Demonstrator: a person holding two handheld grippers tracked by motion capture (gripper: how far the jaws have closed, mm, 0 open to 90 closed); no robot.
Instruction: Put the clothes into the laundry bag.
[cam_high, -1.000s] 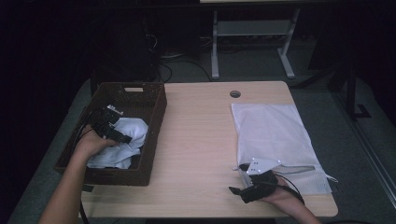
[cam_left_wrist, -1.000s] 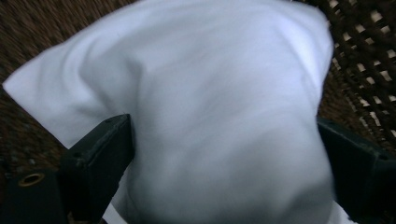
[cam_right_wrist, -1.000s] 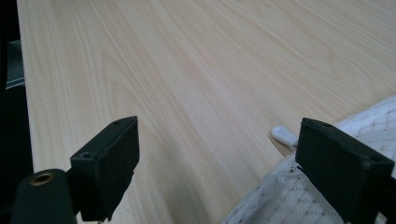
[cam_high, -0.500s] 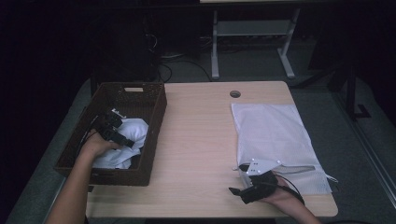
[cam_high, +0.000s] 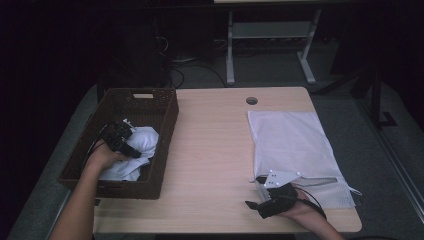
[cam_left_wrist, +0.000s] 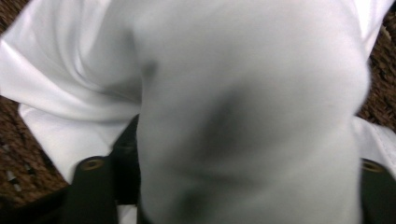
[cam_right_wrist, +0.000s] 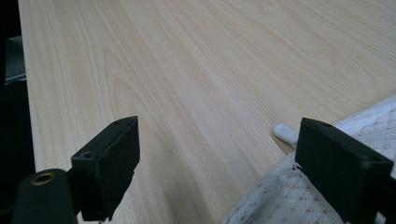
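Between left tongs (cam_left_wrist: 233, 186) — white cloth (cam_left_wrist: 243, 93)

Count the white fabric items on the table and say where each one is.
2. A white garment lies bunched in the basket at the table's left, under the left gripper. A mesh bag lies flat at the right. More may be hidden under the garment.

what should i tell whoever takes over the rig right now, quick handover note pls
Left hand-held gripper: down in the brown basket, jaws just been closing around a bunched fold of the white cloth; whether the grip is firm yet is unclear.
Right hand-held gripper: open, holding nothing, at the near edge of the mesh bag flat on the table.
Done: cloth reached.
Left: lift the cloth out; likely next it goes to the bag.
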